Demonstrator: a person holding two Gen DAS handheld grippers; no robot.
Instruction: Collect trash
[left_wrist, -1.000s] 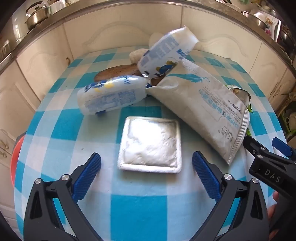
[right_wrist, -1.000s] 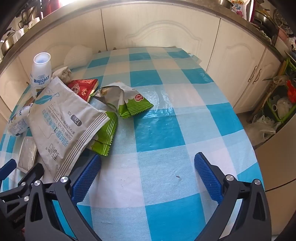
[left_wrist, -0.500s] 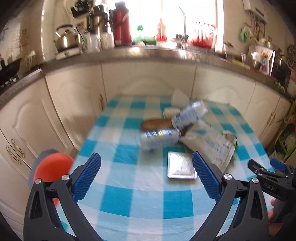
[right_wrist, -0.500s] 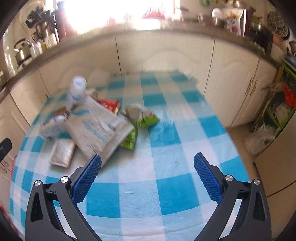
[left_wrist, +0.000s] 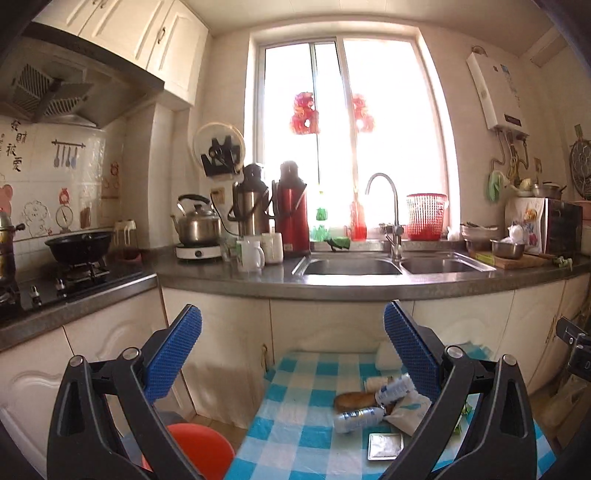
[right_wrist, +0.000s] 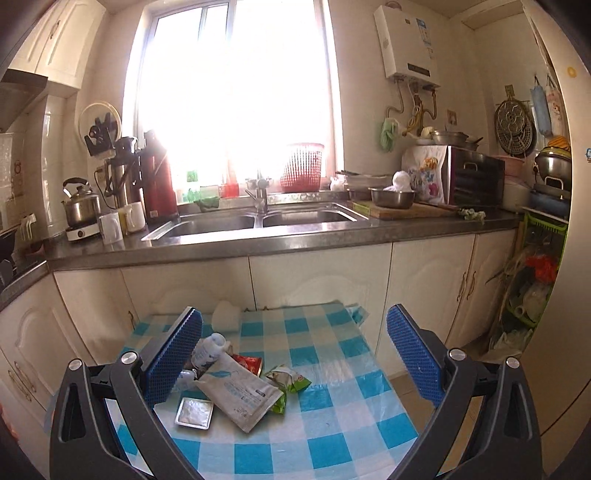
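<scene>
Right wrist view: my right gripper (right_wrist: 294, 354) hangs above the desk (right_wrist: 332, 413) with its fingers (right_wrist: 413, 356) spread wide, their ribbed blue pads holding nothing. Below them the desk wears a glossy blue-and-white checked cloth. The trash lies in a loose heap on its left half: a flat square foil tray (right_wrist: 194, 412) nearest me, a long crinkled white pouch (right_wrist: 240, 395) lying slantwise just beside it and over the edges of green snack wrappers (right_wrist: 290, 382). Behind the pouch sit a red wrapper (right_wrist: 249, 363) and a small white plastic bottle (right_wrist: 207, 350), tilted with its open mouth up.

From the left wrist, my left gripper (left_wrist: 291, 352) is also wide apart and empty, raised well above the same heap, where a second bottle (left_wrist: 360, 415) lies on its side near the foil tray. A round orange bin (left_wrist: 201, 448) stands on the floor left of the desk. Farther off run cream cabinet doors, a dark stone counter (right_wrist: 295, 240) with a steel double sink (right_wrist: 258, 219), and a bright window.
</scene>
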